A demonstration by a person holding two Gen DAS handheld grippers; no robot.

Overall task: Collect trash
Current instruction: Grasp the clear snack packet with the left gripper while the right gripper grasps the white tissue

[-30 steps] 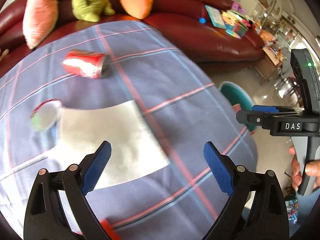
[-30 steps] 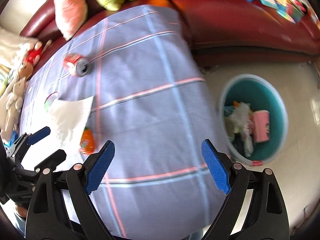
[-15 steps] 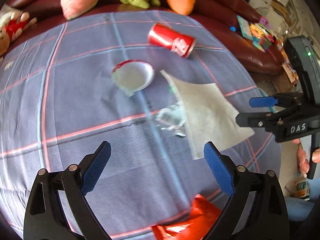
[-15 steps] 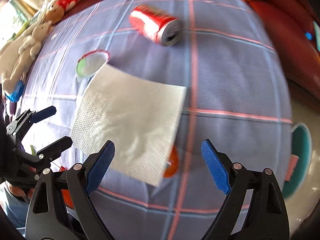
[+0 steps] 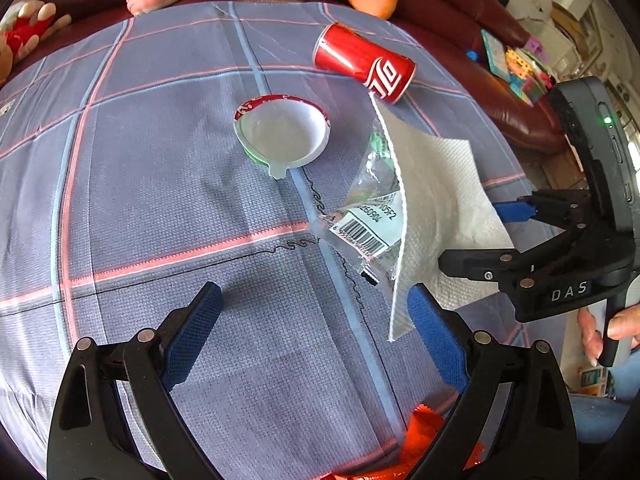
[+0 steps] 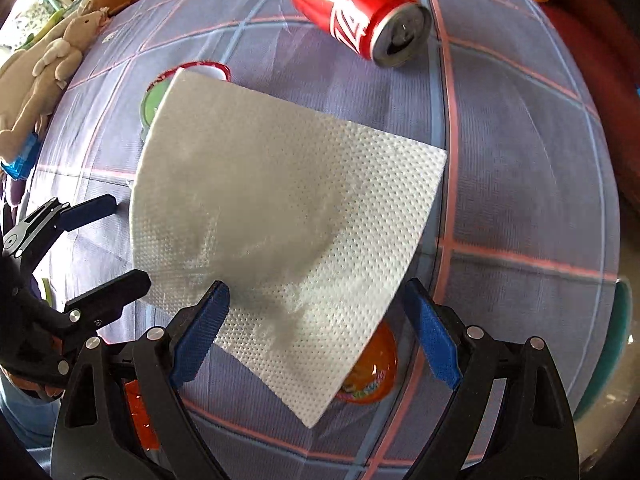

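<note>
Two tools hang spread and empty: right tool [image 6: 316, 330] over the napkin [image 6: 280, 216] near the tabletop's [image 5: 160, 200] edge, left tool [image 5: 316, 332] beside it. Thin paper may slip the pads; the wrapper [image 5: 372, 216] underneath may snag.

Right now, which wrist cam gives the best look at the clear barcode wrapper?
Left wrist. The clear barcode wrapper lies in plain sight on the tablecloth, label readable, one edge tucked under the white napkin. From the right wrist the napkin covers that spot; no wrapper visible there.
</note>
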